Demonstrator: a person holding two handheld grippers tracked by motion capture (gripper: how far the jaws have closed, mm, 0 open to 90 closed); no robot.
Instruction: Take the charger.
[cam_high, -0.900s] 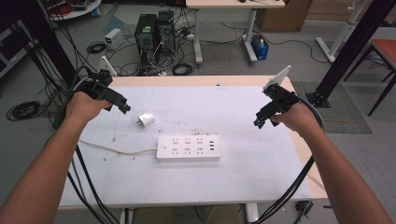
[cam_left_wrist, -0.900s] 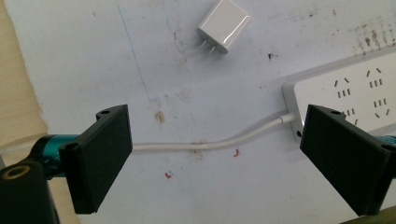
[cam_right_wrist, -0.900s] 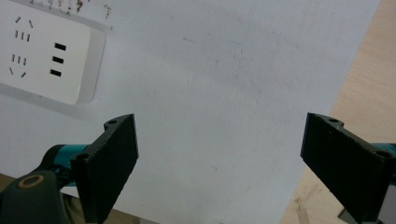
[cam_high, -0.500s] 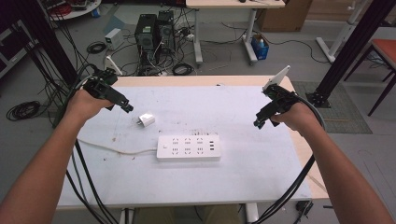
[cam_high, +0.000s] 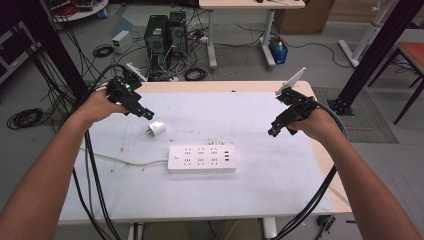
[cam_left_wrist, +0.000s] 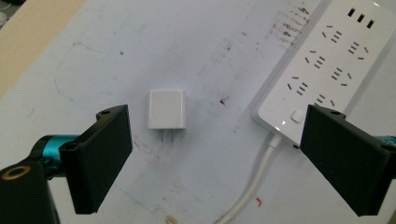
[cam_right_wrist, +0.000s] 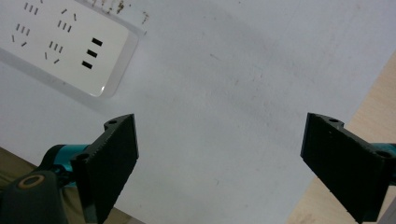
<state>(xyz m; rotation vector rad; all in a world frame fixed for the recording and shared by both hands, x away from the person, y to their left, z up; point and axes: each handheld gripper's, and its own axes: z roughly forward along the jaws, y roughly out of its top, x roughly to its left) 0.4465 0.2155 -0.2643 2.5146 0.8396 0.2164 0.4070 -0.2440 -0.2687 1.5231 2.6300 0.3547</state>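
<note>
Charger (cam_left_wrist: 166, 108), a small white plug-in cube, lies flat on the bench (cam_high: 260, 195) toward its left far corner, prongs showing, just beside the white power strip (cam_high: 201, 158) but apart from it. The left gripper (cam_high: 148, 114) hovers right above the charger, jaws wide open, holding nothing. The right gripper (cam_high: 272, 132) hangs near the bench's right edge, jaws wide open and empty.

The high view looks forward and down from above the person's side, taking in the whole table (cam_high: 280, 200). Each gripper view rides close above the tabletop, apparently angled steeply down. All three share the power strip (cam_high: 201, 158) (cam_left_wrist: 327, 60) (cam_right_wrist: 60, 51).
</note>
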